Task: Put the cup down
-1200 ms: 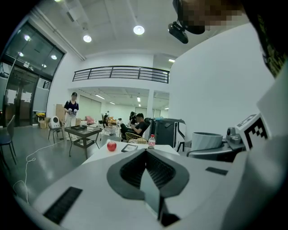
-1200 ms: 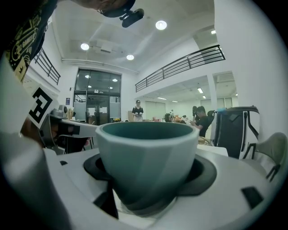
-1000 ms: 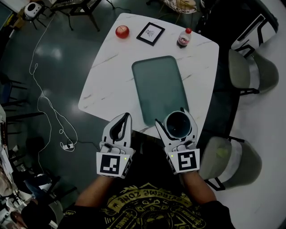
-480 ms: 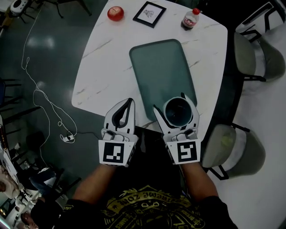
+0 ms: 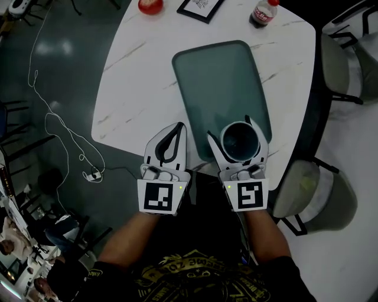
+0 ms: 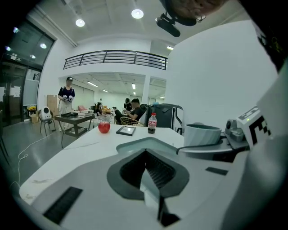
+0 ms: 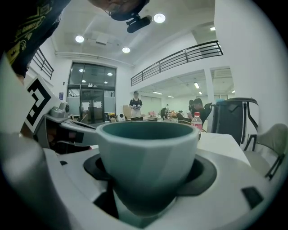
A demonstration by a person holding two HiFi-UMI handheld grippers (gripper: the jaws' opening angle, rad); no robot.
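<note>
A teal cup point(image 5: 240, 141) sits upright between the jaws of my right gripper point(image 5: 231, 128), which is shut on its sides. In the head view it hangs over the near right end of the dark green tray point(image 5: 216, 82) on the white marble table point(image 5: 136, 88). The right gripper view is filled by the cup point(image 7: 146, 148), clamped in the right gripper point(image 7: 146, 184). My left gripper point(image 5: 179, 127) is beside it at the table's near edge, shut and empty. In the left gripper view, the left gripper point(image 6: 146, 152) points at the tray point(image 6: 135, 144), with the cup point(image 6: 202, 134) to its right.
At the table's far side stand a red apple point(image 5: 150, 6), a framed picture point(image 5: 201, 6) and a small bottle point(image 5: 264, 13). Chairs point(image 5: 310, 189) flank the right side. A white cable point(image 5: 59, 135) trails over the floor on the left. People sit and stand in the far background.
Both grippers have moved forward. The cup has gone from the table's near edge to over the near end of the tray. The grip on it looks unchanged.
</note>
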